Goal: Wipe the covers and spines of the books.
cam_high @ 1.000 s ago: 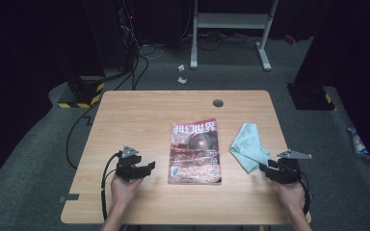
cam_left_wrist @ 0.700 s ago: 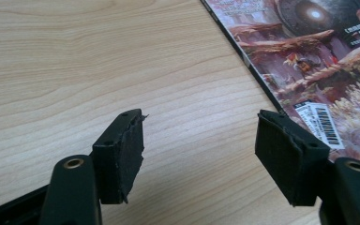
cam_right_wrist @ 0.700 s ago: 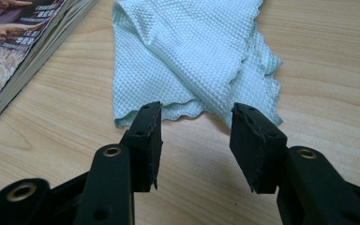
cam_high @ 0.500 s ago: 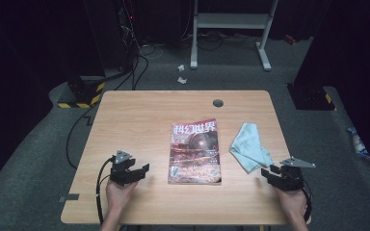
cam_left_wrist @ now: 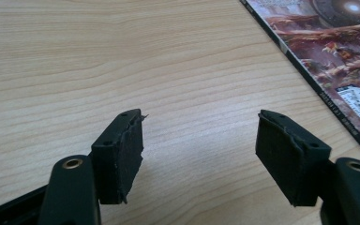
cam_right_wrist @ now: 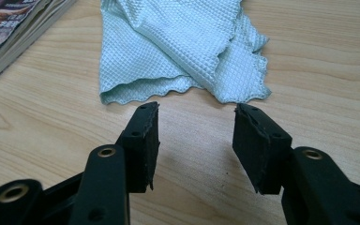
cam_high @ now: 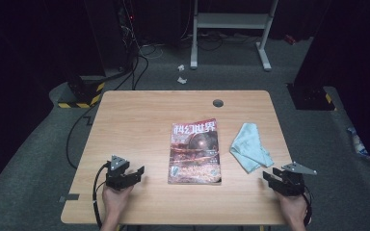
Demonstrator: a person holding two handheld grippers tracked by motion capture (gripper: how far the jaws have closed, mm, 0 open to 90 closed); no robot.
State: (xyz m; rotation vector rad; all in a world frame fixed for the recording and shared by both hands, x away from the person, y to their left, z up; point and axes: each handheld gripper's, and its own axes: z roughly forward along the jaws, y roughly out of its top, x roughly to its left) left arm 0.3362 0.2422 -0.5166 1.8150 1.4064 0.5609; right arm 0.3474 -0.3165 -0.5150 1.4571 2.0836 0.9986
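Cloth (cam_high: pixel 250 153), pale blue and crumpled, lying on the wooden table (cam_high: pixel 139 120) just right of a magazine (cam_high: pixel 195 153) that sits flat near the middle. Nothing lifted, folded or shifted yet, judging by how things lie. Right tongs (cam_high: pixel 275 179) near the table's front right corner, pointing at the cloth's near edge, jaws wide and just opened further, with bare wood between them; cloth hem a little beyond the tips in the right gripper view (cam_right_wrist: pixel 183 51). Left tongs (cam_high: pixel 131 174) near the front left, wide open over bare wood, magazine edge off to their right (cam_left_wrist: pixel 328 51). Looks like the very start: approach under way, grasp and everything after it left to do.
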